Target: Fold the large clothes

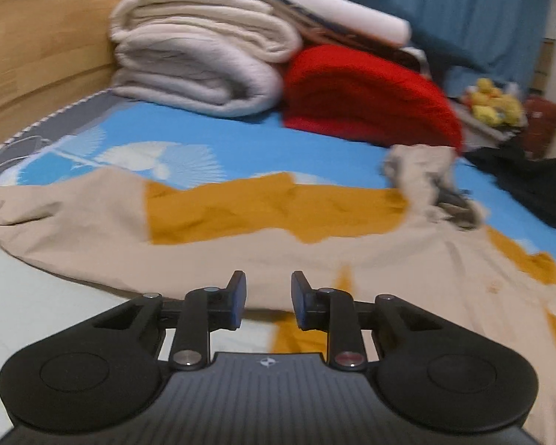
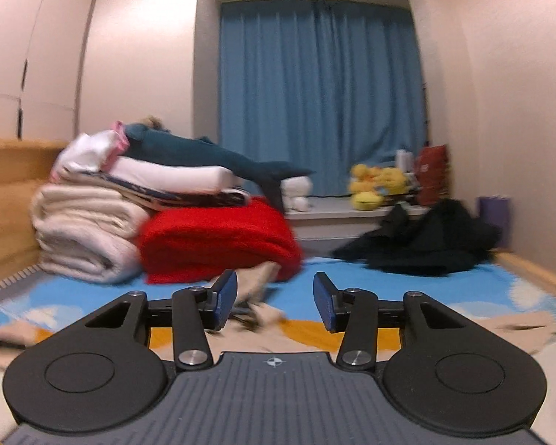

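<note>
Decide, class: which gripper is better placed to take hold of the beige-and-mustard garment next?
Probably the left gripper: open, low over the garment, with cloth between its fingers. The right gripper, also open, points level across the bed, garment mostly beneath it.

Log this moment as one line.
left tongs open, empty | right tongs open, empty | beige-and-mustard garment spread on blue sheet, unfolded

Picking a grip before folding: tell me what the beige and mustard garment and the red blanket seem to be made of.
Beige and mustard garment: looks like thin woven cloth, perhaps cotton, matte, with sharp creases and a flat drape. Red blanket: looks like thick fleece or plush, with a fuzzy surface and a soft, rounded fold; blur leaves the fibre open.
</note>
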Available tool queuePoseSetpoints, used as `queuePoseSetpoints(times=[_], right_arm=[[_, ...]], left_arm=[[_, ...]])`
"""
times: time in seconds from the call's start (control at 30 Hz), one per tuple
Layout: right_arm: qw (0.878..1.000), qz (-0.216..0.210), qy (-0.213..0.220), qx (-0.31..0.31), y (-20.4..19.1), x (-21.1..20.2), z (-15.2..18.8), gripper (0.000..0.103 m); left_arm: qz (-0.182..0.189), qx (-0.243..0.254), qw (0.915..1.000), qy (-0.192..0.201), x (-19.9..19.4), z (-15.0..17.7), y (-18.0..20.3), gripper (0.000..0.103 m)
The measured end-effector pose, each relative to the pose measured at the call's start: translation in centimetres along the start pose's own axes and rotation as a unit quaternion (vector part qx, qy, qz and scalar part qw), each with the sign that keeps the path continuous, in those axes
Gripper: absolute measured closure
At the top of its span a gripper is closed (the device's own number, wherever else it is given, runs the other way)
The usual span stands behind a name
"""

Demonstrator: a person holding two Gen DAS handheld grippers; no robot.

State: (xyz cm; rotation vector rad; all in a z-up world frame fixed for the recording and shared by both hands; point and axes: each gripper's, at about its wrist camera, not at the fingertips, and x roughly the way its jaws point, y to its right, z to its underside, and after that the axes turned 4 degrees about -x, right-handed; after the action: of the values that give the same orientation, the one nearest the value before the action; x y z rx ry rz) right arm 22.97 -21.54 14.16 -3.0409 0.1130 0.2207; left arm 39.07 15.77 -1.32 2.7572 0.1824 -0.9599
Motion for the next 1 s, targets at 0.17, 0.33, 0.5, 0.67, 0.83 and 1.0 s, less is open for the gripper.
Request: queuePoseSetpoints(times=[0.17,0.33,0.5,0.67,0.83,1.0], right_arm=[[0.998,-0.048,0.011,0.026,-2.9,5.6,0.6,0.054],[0.993,-0.102,-0.052,-0.001,-5.1,9.7,3.2,0.054],[0.991,-0.107,-0.082,-0.007,-5.2,11.2,4.0,0.054],[0.986,-0.102,-0.128,-0.004,-4.7,13.0,5.5,0.073],[0.978,-0.111,-0.178,0.017,-4.5,14.6,7.2,0.094],[0.972,-0.120,-0.202,0.005,-4.8,14.8,8.3,0.094]], left_arm=[[-0.050,-0.064,0.9967,-0.005,3.1,-1.6,-5.6,0.073],[-0.098,-0.157,0.9828,-0.005,5.4,-2.9,-12.9,0.069],[-0.142,-0.271,0.9522,-0.004,7.3,-2.3,-22.1,0.062],[-0.158,-0.375,0.9133,0.012,7.2,-1.1,-29.8,0.062],[-0.131,-0.420,0.8973,0.033,7.8,-0.5,-33.5,0.062],[-0.137,-0.418,0.8971,0.041,8.1,-0.6,-34.0,0.088]])
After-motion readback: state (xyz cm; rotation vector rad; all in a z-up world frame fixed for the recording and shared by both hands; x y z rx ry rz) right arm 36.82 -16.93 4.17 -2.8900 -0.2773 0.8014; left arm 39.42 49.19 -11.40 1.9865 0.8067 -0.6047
